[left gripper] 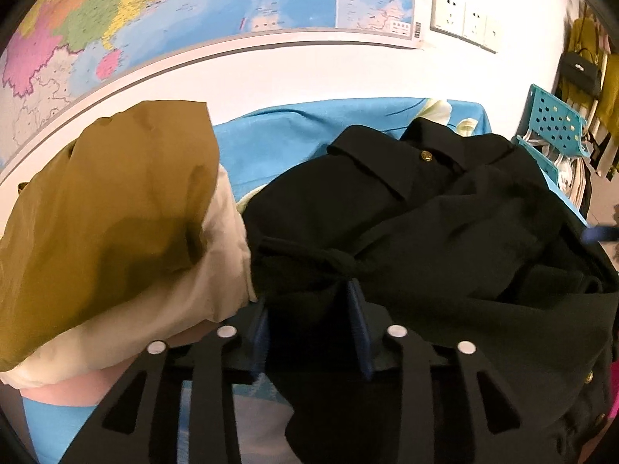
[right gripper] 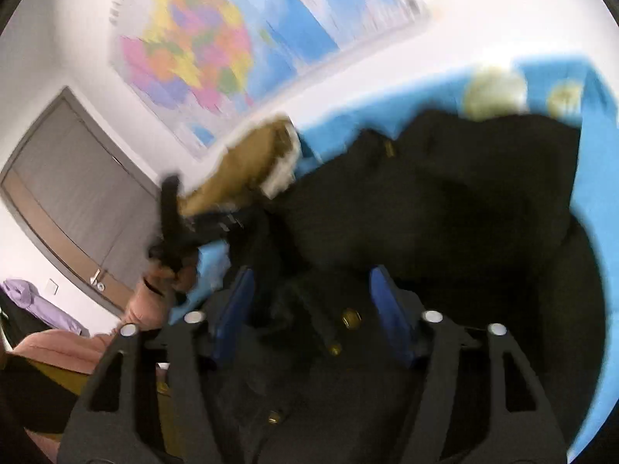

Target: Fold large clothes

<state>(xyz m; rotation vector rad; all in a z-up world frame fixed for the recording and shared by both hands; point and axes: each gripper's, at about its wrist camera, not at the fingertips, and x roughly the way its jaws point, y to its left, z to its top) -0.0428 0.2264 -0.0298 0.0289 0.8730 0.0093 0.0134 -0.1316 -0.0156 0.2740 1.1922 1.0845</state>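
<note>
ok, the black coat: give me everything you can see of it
The black coat is a dark matte woven garment with a collar and small gold buttons. It lies crumpled, not yet folded, on the blue sheet, beside an olive garment. The left gripper has its jaws around a bunched fold; whether they press is unclear. The right gripper straddles its buttoned edge, jaws apart.

Black garment: heavy dark cloth, collar toward the wall, small gold buttons down the front. Unfolded, lying crumpled in loose ridges on the blue sheet, one bunched fold gathered near its front edge. Right wrist view blurred; same garment fills the middle there. Just beside it on the left, touching: a mounded olive-brown garment on top of a cream one.
</note>
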